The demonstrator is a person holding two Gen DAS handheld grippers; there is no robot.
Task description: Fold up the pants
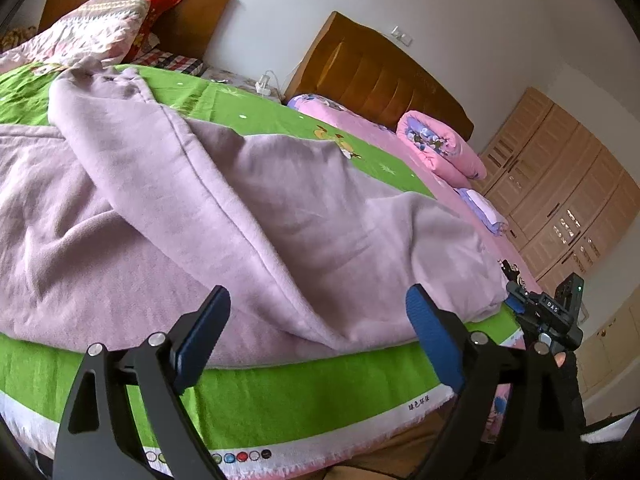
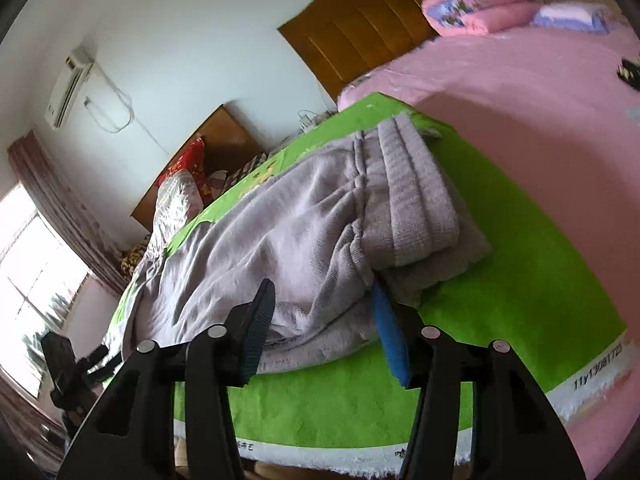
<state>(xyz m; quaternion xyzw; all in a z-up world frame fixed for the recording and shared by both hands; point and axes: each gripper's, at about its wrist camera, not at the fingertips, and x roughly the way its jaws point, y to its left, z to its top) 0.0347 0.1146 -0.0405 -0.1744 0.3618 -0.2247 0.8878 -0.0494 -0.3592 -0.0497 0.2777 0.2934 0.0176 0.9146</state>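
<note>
Pants (image 1: pixel 224 216) lay spread on a mat (image 1: pixel 280 392) that covered the near part of the bed (image 2: pixel 500 92). Waistband end (image 2: pixel 416 200) lay to the right, legs ran off to the left. Folded quilt (image 1: pixel 440 148) sat behind, on the bed near the headboard (image 1: pixel 380 76). Second bed with pillows (image 1: pixel 120 20) stood further left. Wardrobe (image 1: pixel 560 184) stood right of the bed.

Lilac pants (image 2: pixel 304 240) on green cloth (image 2: pixel 520 260)
</note>
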